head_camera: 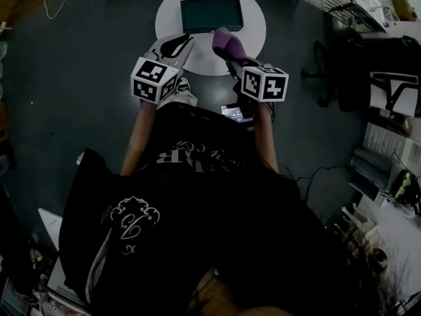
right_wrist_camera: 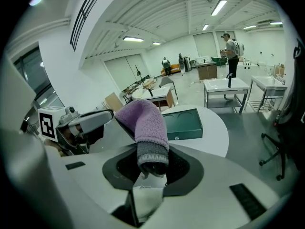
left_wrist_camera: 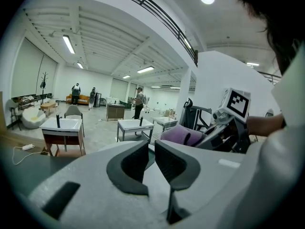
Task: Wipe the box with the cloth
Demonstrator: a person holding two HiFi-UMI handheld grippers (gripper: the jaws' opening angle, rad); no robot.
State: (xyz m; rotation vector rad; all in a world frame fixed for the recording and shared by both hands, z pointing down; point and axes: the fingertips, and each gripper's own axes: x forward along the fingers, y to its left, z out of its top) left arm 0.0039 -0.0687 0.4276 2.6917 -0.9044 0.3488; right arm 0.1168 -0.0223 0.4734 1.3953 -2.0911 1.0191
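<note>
A person seen from above holds 2 tools over a round white surface (head_camera: 253, 25) on a dark floor. A dark green box (head_camera: 212, 14) lies flat near the far side of the surface, lid closed. The right tool (right_wrist_camera: 151, 168) has its jaws clamped on the grey cuff end of a purple fleecy cloth (right_wrist_camera: 143, 123), which stands up and droops forward, close to the box's near edge. The left tool (left_wrist_camera: 151, 156) is beside it, empty, with its jaws nearly together and only a thin slit between them. Desks and distant people fill the hall behind.
</note>
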